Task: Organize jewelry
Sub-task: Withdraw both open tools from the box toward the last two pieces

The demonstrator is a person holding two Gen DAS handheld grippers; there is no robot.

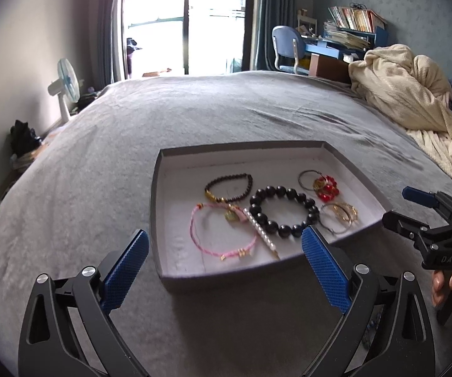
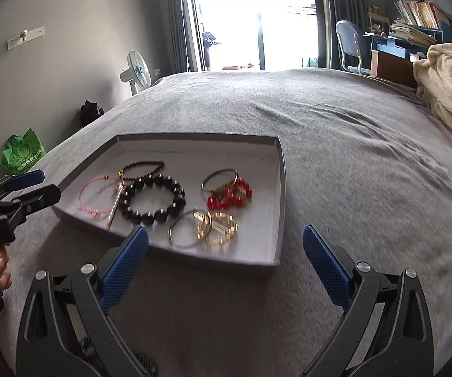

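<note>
Tray: shallow grey tray [image 1: 158,207] with a white floor, lying on the grey bedspread [image 1: 194,110].
Jewelry in tray: black bead bracelet [image 1: 284,210] in the middle; pink cord bracelet [image 1: 194,235] and pearl hairpin [image 1: 262,231] beside it; small dark bead bracelet [image 1: 229,185] behind; red bead bracelet [image 1: 326,188] and gold hoops [image 1: 343,215] towards the other end.
Left gripper [image 1: 224,251]: jaws spread wide, holding nothing, at the tray's near edge.
Right gripper [image 2: 226,246]: jaws spread wide, empty, over the tray's near corner by the gold hoops.
</note>
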